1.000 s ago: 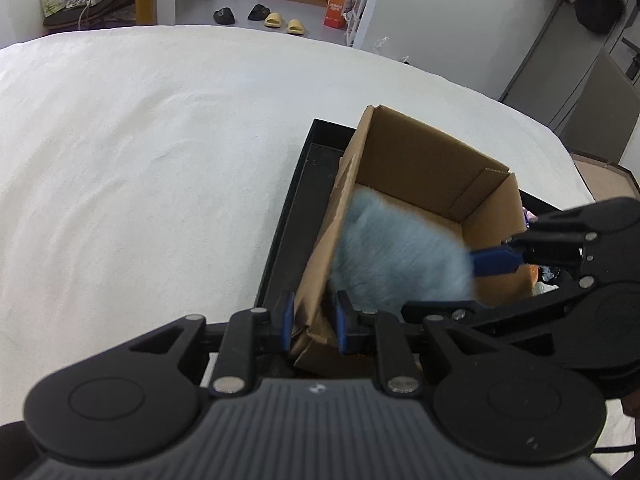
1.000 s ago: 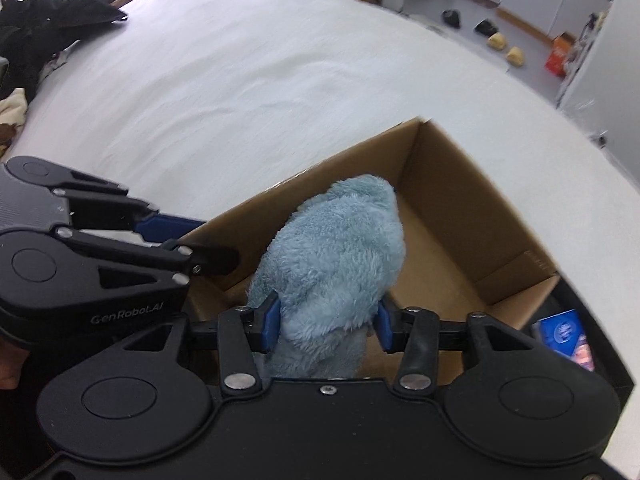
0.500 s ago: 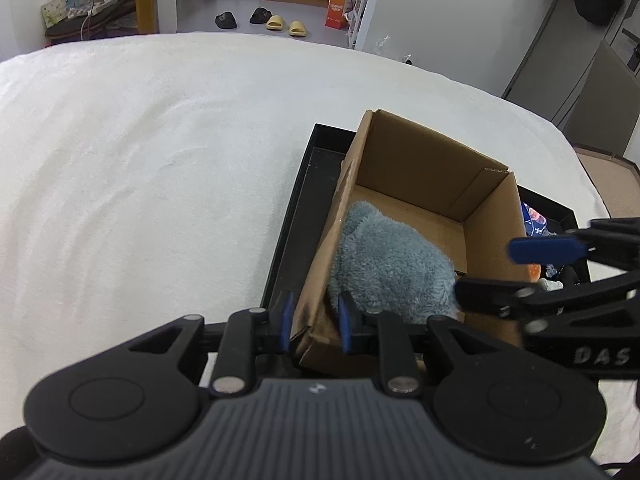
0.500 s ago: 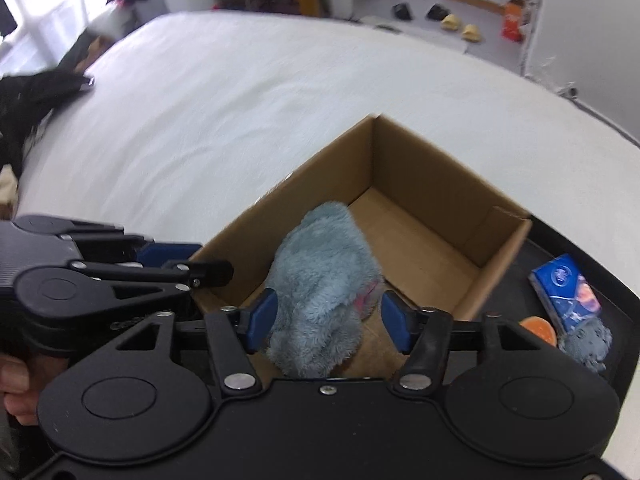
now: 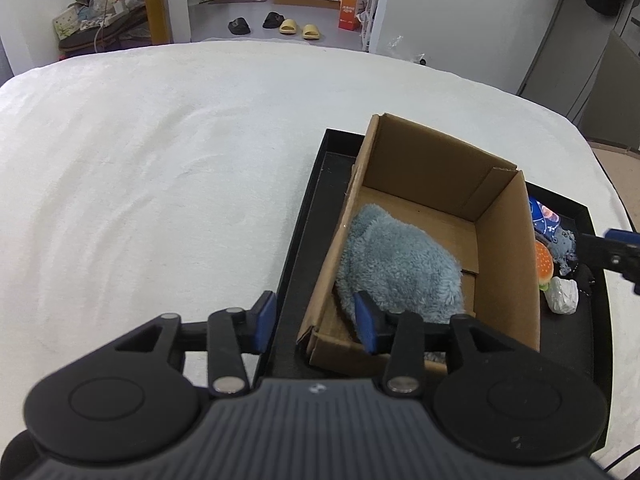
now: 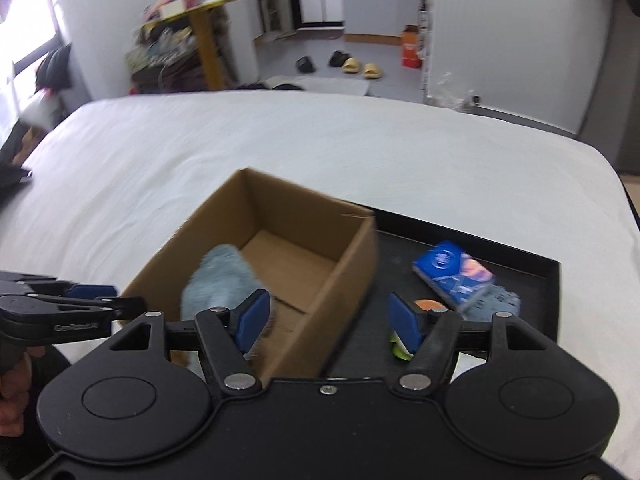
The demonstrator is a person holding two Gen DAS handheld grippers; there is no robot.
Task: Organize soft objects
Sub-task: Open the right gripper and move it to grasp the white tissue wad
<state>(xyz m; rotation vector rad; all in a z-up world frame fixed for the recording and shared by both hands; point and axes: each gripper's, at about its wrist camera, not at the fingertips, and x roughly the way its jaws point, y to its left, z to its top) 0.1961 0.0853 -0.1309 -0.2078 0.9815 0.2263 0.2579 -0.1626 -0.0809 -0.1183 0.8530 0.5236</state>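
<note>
A fluffy grey-blue plush lies inside the open cardboard box, at its near end; it also shows in the right wrist view. The box stands on a black tray. My left gripper is open, its jaws straddling the box's near left wall without gripping it. My right gripper is open and empty, above the box's near right corner. Beside the box lie a blue packet, a burger toy and a small grey-blue plush.
The tray rests on a wide white bed. A crumpled white item lies next to the burger toy. Beyond the bed are slippers, a cluttered wooden shelf and grey cabinets.
My right gripper let go of the big plush, which dropped into the box, then opened wide and drew back to the right. My left gripper opened from the box wall.
</note>
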